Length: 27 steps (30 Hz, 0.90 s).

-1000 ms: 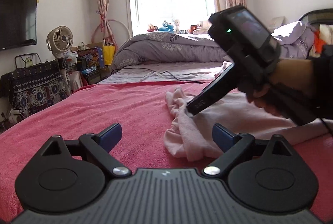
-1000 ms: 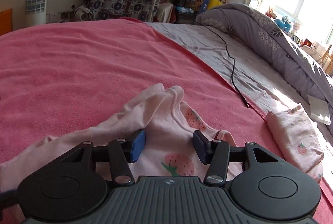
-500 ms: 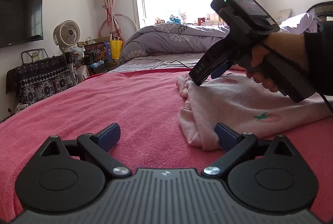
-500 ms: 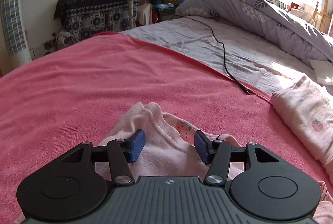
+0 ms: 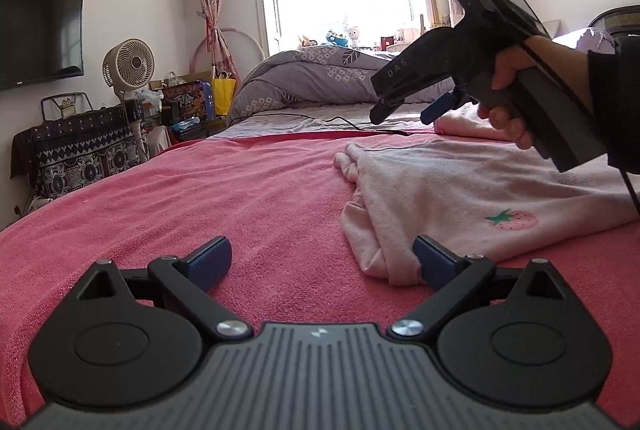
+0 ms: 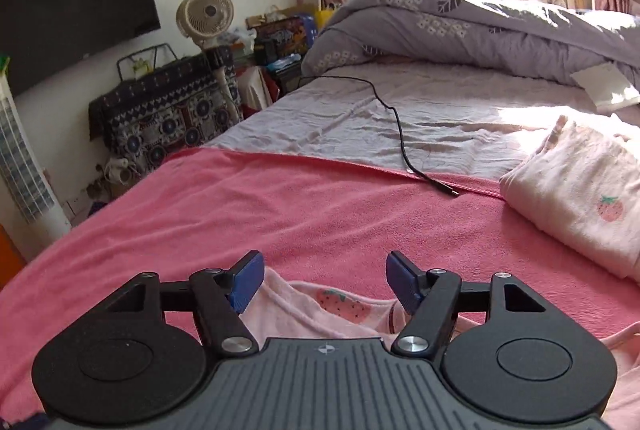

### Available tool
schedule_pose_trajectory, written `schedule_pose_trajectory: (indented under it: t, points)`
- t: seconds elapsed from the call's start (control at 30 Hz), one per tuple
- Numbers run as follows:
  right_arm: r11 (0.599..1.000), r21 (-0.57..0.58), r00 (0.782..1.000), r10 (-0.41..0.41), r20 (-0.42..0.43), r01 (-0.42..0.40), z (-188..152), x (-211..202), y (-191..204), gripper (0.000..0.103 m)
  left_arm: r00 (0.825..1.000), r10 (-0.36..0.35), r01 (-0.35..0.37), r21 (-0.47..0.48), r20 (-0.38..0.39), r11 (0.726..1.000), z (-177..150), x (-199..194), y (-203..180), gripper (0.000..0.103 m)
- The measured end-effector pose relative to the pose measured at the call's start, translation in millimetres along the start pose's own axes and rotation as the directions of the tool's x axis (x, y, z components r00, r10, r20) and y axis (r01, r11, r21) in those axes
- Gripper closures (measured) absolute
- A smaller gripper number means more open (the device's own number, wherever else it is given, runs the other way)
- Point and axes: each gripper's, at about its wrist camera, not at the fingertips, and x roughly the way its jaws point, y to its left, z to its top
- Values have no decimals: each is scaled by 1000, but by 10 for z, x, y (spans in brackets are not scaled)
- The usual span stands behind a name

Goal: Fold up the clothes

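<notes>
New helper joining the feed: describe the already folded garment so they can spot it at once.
Find the pink blanket covering the bed's near half. At its far edge, beside the black cable, lies the folded garment: a compact pale pink bundle with one strawberry, unlike the spread-out garment.

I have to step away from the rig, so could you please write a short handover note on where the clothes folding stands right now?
Left gripper: open, low over the pink towel blanket, its right finger against the near corner of the pale pink strawberry-print garment; nothing held.
Right gripper: jaws have just been opening; open and lifted above that garment's neck end, nothing between them.
Done: a second pale pink strawberry-print piece lies folded at the blanket's far edge.
Left: the near garment looks only partly folded; finish folding it and probably set it by the folded one.
</notes>
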Motion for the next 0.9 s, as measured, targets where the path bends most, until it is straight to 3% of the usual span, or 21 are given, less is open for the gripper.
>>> schedule_pose_trajectory:
  t: [0.07,0.13,0.2,0.23,0.37,0.47,0.6,0.77,0.9]
  points:
    - [988,-150,997,-44,-58,35,-105,-14,238,35,1000,1,-1,0,0,1000,0,-1,2,4]
    - [974,-202,993,-109,-37,99,-184,204,395,31,1000,3,-3,1,0,1000,-1,2,1,4]
    - [958,-226,983,-182,5,179,-222,435,496,10,1000,4,-4,1,-1,1000,-3,8,-2,4]
    - [957,-206,978,-207,9,204,-186,542,493,0,1000,5,-5,1,-2,1000,-3,12,-3,4]
    - [992,-21,991,-123,-44,122,-45,670,215,1,1000,4,-4,2,-3,1000,-10,19,-10,4]
    - [991,116,997,-69,21,66,-52,452,-15,9,1000,-2,2,-6,-5,1000,-16,15,7,4]
    - [963,267,998,22,52,-35,-90,-7,-370,9,1000,-5,5,-14,-7,1000,-21,20,24,4]
    - [998,47,997,-36,63,33,-387,-721,-428,9,1000,-6,6,-15,-7,1000,-27,19,29,4]
    - [994,93,997,-59,57,54,-845,-1230,-753,9,1000,-6,6,-17,-8,1000,-18,23,28,4]
